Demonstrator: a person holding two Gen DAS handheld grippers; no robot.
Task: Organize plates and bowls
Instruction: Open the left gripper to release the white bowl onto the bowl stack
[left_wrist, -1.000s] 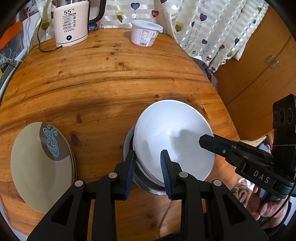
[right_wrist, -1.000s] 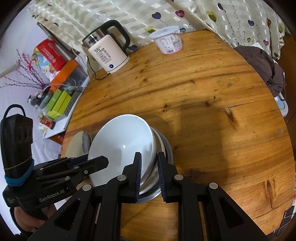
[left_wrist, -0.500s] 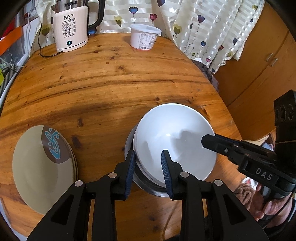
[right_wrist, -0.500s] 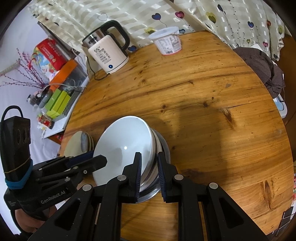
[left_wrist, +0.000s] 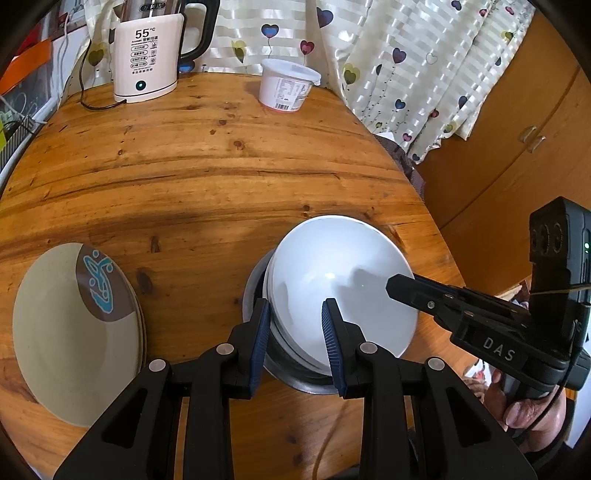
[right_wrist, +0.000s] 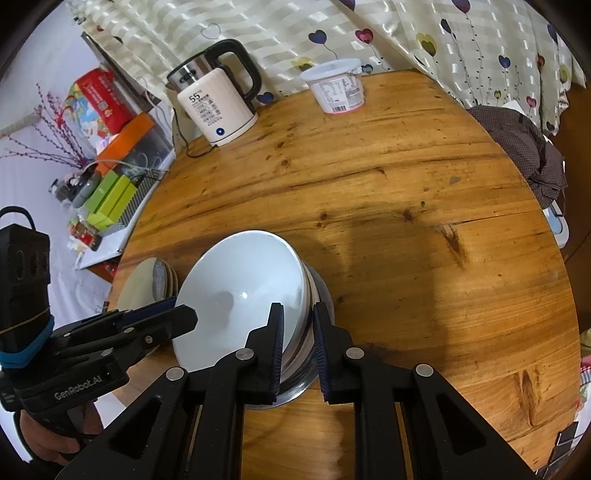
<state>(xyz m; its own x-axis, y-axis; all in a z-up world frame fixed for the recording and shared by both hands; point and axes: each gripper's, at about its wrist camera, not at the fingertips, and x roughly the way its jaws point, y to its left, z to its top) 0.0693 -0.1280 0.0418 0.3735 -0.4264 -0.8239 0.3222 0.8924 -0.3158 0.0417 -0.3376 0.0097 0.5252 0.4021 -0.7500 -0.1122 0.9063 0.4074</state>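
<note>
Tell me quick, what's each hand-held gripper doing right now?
Left hand-held gripper: closed on the rim of the white bowl.
Right hand-held gripper: closed on the opposite rim of the bowl stack.

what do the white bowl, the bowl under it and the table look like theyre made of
White bowl: probably glazed ceramic, since it is glossy with a sharp highlight; melamine is possible.
Bowl under it: metal, likely stainless steel, going by its grey mirror-like rim.
Table: varnished wood showing grain and knots.

Both point steeply down — left gripper (left_wrist: 295, 321) partly spread, right gripper (right_wrist: 298, 325) narrower (hands behind).
</note>
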